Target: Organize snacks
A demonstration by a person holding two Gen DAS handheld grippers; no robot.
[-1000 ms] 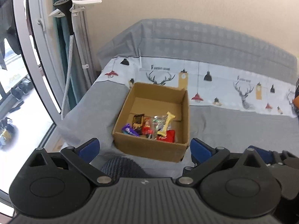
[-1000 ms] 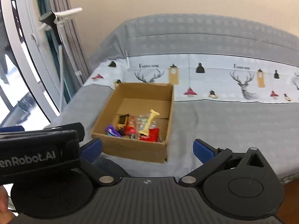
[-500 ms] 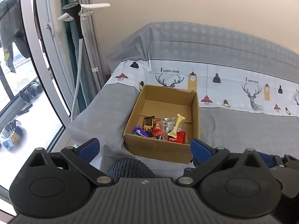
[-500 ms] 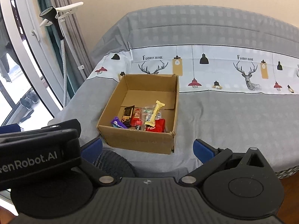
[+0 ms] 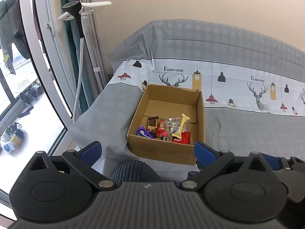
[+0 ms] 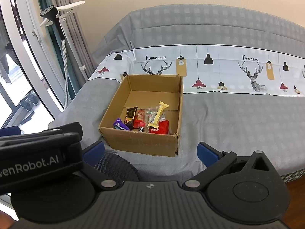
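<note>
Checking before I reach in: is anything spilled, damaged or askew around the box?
Nothing spilled. The snacks are heaped at the near end of the cardboard box, with the yellow bar propped on top. The box's near right corner looks slightly frayed.

A bed covered with a grey checked sheet (image 5: 238,131) fills most of both views, crossed by a white printed band with deer heads, hanging lamps and the words "Fashion Home" (image 6: 219,66). Behind it rises a plain beige wall (image 5: 190,2). To the left stands a black-headed garment steamer on a white hanger stand (image 5: 76,13), its braided hose (image 5: 79,80) hanging down beside grey and green curtains (image 6: 63,9). Dark shoes (image 5: 28,95) lie outside the white-framed glass door (image 5: 47,43).
</note>
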